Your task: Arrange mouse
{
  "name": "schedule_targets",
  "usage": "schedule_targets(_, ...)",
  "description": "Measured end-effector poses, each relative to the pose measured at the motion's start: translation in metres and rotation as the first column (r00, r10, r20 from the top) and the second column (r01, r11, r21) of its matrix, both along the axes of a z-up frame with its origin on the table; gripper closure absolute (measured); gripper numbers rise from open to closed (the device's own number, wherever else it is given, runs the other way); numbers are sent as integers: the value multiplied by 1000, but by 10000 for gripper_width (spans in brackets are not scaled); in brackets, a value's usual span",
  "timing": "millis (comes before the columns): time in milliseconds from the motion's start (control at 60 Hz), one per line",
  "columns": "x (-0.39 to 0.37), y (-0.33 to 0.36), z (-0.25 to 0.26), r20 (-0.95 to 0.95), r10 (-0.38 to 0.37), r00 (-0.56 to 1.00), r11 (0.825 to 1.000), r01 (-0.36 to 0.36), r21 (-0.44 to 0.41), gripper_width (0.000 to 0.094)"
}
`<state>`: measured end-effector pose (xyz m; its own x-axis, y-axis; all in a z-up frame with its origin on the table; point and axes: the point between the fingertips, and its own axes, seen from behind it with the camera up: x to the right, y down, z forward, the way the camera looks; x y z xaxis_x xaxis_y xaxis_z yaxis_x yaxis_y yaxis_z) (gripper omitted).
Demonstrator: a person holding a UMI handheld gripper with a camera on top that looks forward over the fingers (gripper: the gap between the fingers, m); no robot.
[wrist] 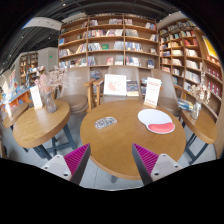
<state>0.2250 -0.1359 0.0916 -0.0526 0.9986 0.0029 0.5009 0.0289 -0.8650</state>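
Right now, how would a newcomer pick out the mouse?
Find the round wooden table below the bookshelves, just ahead of the open tongs. What looks like the mouse lies near its middle, apart from the white-and-pink pad. It is the only small grey thing; the pad is pale and broad.

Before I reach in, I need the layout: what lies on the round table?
On the round table: a mouse, a mouse pad, two upright signs. The open gripper hides its near edge.

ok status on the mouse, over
Fingers open, empty, above near edge of round table. Mouse on table ahead, untouched. Pink-and-white pad off to right, path clear.
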Motion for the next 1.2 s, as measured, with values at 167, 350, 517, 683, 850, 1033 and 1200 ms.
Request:
schedule_targets(167, -21, -28, -17, 3, 7, 1000, 1000, -7, -12, 84)
schedule_targets(350, -52, -50, -42, 28, -7, 1000, 1000, 8, -29, 86)
schedule_targets(517, -94, -58, -60, 29, -27, 999, 1000, 27, -10, 82)
schedule_targets(683, -136, -61, -76, 49, -51, 997, 999, 51, -5, 85)
schedule_targets(850, -168, -61, -91, 88, -75, 993, 997, 76, -3, 83)
schedule_targets(1033, -195, -61, -104, 130, -86, 988, 996, 89, -16, 86)
schedule_targets(1200, -219, -59, -106, 140, -95, 986, 995, 97, -6, 86)
